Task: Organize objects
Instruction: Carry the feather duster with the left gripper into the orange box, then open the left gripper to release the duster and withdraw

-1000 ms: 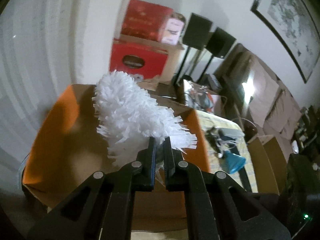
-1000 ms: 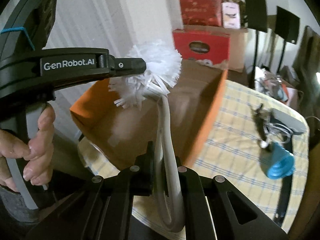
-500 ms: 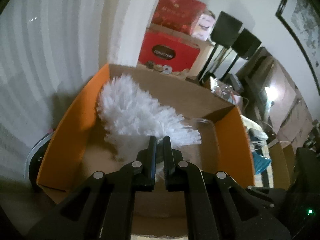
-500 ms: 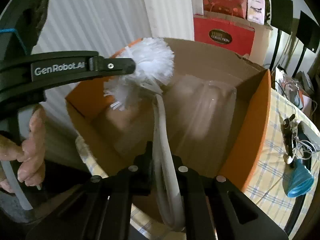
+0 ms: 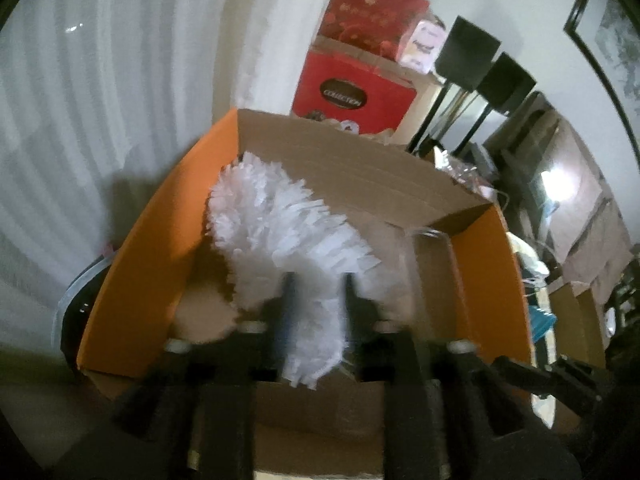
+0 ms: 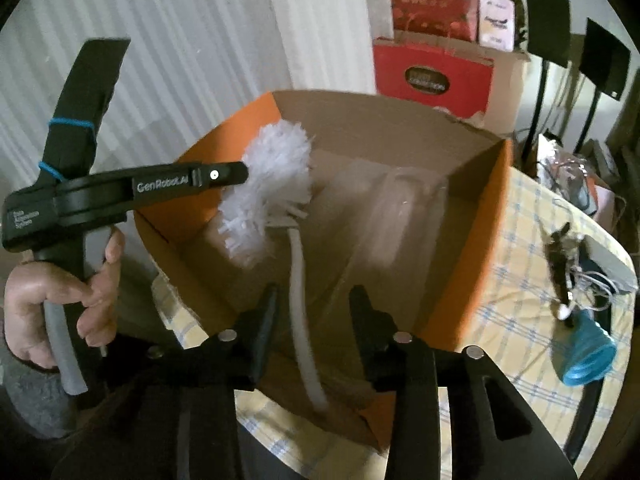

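Finds the brush slanting into the open cardboard box at the left end of the bench, long axis running straight away from the right tongs: handle end low over the box's near edge, bristle head high toward the far-left corner, beside a clear plastic tub on the box floor. Reads the right tongs as spread wide, fingers well clear of the thin handle on either side, gripping nothing. Reads the left tongs likewise as parted, bristles bulging between the fingers but not clamped; cannot tell through the blur about light contact. Puts the left tongs nearer the head, reaching in over the box's left wall, and the right tongs nearer the handle, in line with it. Judges the brush as good as delivered, with no hold on it. Calls next for backing both tongs out, right straight back along the handle, left sideways off the bristles, without snagging either.
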Tool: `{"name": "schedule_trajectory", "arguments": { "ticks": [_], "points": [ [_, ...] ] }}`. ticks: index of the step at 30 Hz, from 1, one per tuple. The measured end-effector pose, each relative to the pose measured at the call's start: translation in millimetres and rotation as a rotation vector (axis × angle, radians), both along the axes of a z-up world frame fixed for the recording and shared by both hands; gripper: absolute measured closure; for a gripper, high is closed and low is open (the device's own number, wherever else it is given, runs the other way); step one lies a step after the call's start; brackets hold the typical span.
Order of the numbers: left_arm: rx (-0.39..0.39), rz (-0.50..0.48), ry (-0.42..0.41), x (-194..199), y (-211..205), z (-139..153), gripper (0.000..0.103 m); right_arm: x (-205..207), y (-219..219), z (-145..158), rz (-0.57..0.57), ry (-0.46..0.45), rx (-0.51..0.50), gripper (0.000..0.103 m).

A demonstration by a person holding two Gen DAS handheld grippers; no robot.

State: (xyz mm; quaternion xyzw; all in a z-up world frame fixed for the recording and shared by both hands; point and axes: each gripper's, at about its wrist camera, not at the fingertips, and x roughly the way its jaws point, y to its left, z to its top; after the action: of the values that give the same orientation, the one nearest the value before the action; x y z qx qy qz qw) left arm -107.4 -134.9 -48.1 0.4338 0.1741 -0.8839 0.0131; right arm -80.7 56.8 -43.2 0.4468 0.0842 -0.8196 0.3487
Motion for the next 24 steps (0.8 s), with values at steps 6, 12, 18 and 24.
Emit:
{"name": "schedule_trajectory", "arguments": {
  "ticks": [6,12,18,24],
  "points": [
    [-0.032,-0.032,0.031,3.2,11.5,12.0,0.042,0.7,19.6,9.8,-0.060,0.019,0.000,0.052],
    [-0.030,-0.062,0.031,6.6,22.5,15.5,0.027,-0.7,39.6,23.0,-0.120,0.053,-0.027,0.035],
    [-0.013,-0.107,0.048,9.8,37.2,19.5,0.014,2.7,60.6,36.1,-0.175,0.099,-0.022,0.028],
    [-0.016,-0.147,0.095,13.5,54.6,32.2,0.010,1.4,93.7,38.8,-0.250,0.100,0.021,0.022]
  ]
}}
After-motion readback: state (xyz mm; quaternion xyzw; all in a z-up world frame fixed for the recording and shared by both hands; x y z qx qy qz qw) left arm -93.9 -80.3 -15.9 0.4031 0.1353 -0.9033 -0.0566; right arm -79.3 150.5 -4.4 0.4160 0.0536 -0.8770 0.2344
